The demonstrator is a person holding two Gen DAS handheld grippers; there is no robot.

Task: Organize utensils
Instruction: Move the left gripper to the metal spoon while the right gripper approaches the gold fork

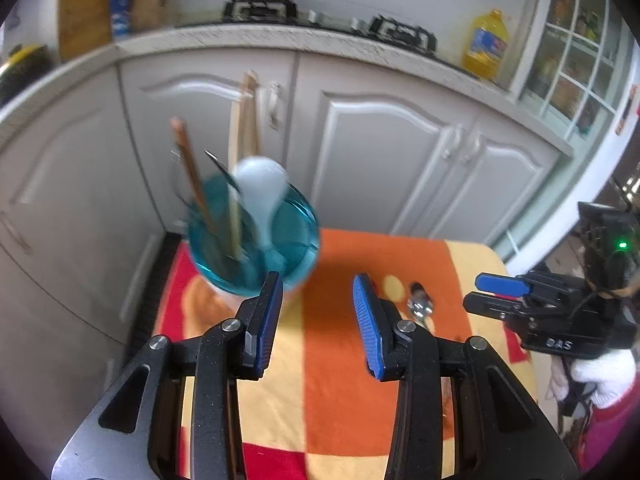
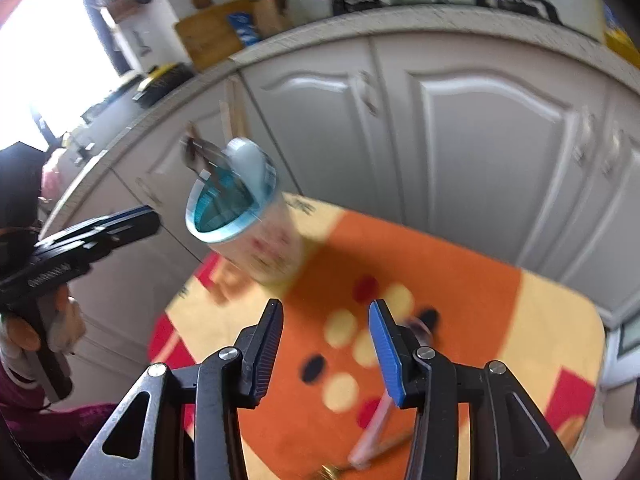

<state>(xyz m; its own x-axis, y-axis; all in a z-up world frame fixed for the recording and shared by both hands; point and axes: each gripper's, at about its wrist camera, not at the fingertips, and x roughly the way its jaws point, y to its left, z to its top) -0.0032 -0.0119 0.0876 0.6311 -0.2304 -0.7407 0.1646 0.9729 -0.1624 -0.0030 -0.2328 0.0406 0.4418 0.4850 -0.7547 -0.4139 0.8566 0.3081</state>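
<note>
- Plainly, the loose spoon (image 1: 420, 307) is what we are after: it lies flat on the cloth (image 1: 328, 360), just right of the left gripper's right finger, and in the right wrist view it (image 2: 420, 326) peeks out just behind the right gripper's blue pad (image 2: 386, 354).
- We judge it light, stiff, smooth metal, likely to slip; a hold across the thin handle looks safer than one on the rounded bowl, though most of the handle is hidden.
- Ahead and left of our left fingers stands the cup (image 1: 256, 240), touching neither pad, with chopsticks (image 1: 192, 172) and a white spoon (image 1: 260, 188) upright inside; it looks top-heavy and easy to tip.
- Our left gripper (image 1: 316, 324) is spread wide and holds nothing.
- Our right gripper (image 2: 326, 352) is also parted and empty, with only cloth between its pads.
</note>
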